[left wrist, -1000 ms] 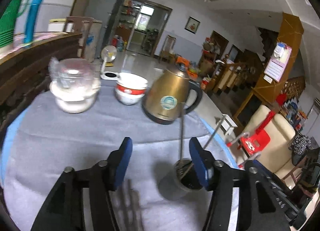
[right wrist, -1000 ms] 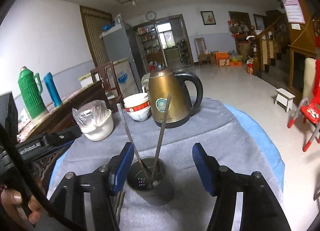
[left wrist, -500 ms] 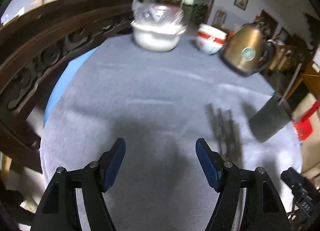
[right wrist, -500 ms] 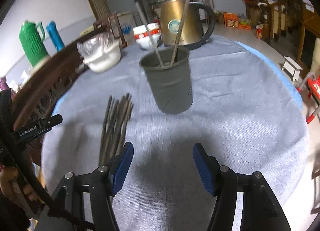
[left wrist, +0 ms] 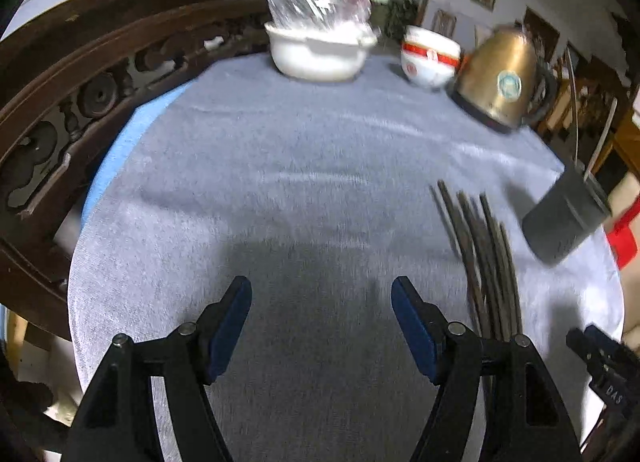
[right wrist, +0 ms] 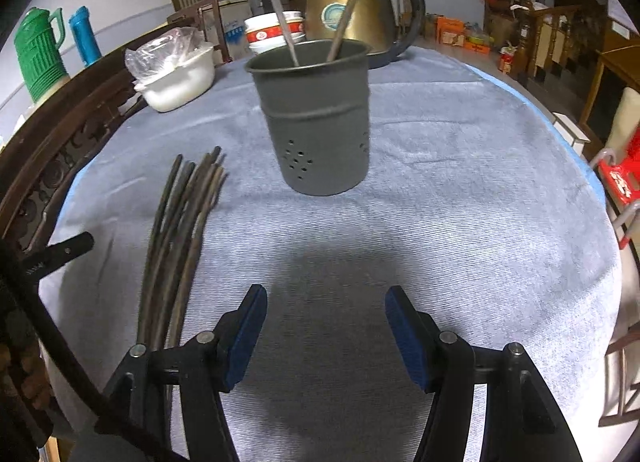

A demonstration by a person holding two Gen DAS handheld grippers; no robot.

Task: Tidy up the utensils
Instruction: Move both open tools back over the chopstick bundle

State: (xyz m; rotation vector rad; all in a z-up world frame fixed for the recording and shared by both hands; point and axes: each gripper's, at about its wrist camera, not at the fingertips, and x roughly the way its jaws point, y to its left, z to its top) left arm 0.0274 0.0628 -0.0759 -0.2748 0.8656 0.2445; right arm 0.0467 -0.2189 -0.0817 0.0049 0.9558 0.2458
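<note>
We have both grippers spread wide, nothing held: left gripper (left wrist: 321, 324), right gripper (right wrist: 322, 328). Loose chopsticks (right wrist: 176, 234) lie flat left of the right gripper; grey holder (right wrist: 316, 117) stands ahead of it with two sticks inside

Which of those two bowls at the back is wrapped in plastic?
The plain white bowl on the left, with crinkled clear plastic over its top. The red-banded bowl beside the gold kettle is uncovered.

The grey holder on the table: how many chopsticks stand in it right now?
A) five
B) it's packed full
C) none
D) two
D: two chopsticks lean out of the grey holder, while the rest of the bundle lies flat on the cloth beside it.
</note>
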